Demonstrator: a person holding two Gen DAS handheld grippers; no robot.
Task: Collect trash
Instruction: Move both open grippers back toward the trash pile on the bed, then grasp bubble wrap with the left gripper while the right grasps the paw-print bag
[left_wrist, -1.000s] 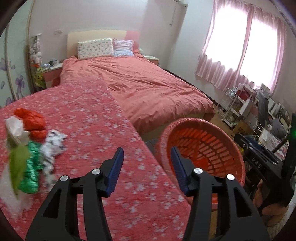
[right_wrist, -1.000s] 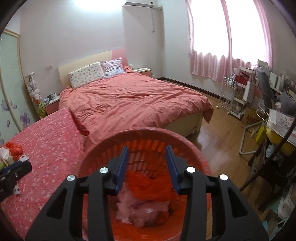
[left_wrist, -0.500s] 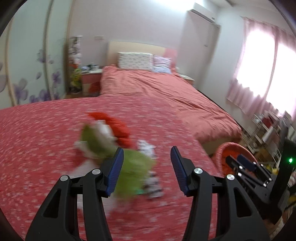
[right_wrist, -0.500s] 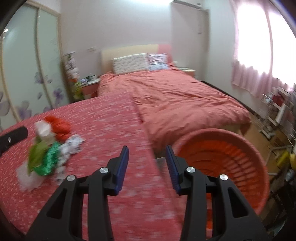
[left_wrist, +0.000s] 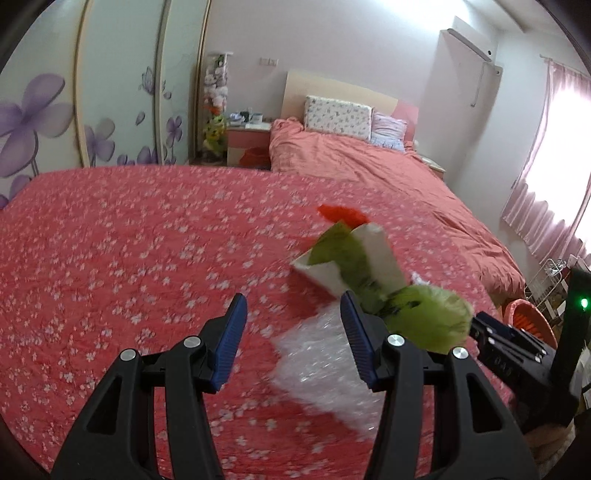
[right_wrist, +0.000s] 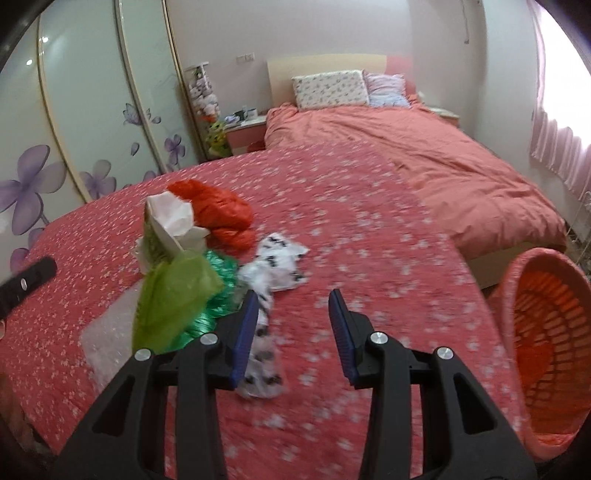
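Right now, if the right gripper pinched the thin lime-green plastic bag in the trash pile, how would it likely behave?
The thin lime-green plastic bag looks crumpled and film-like, so it would probably go floppy and drape rather than hold shape. It seems very light for its size. It overlaps the shiny green foil wrapper and clear bubble wrap, so lifting it may drag those along. The right gripper is open and empty.

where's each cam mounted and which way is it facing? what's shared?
Left wrist: on the left hand-held gripper, facing across the floral bedspread toward the wardrobe; own open fingers show, plus the right gripper at right.
Right wrist: on the right hand-held gripper, facing the headboard; own open fingers show, left gripper's tip at left.
Shared: green bag, orange basket.
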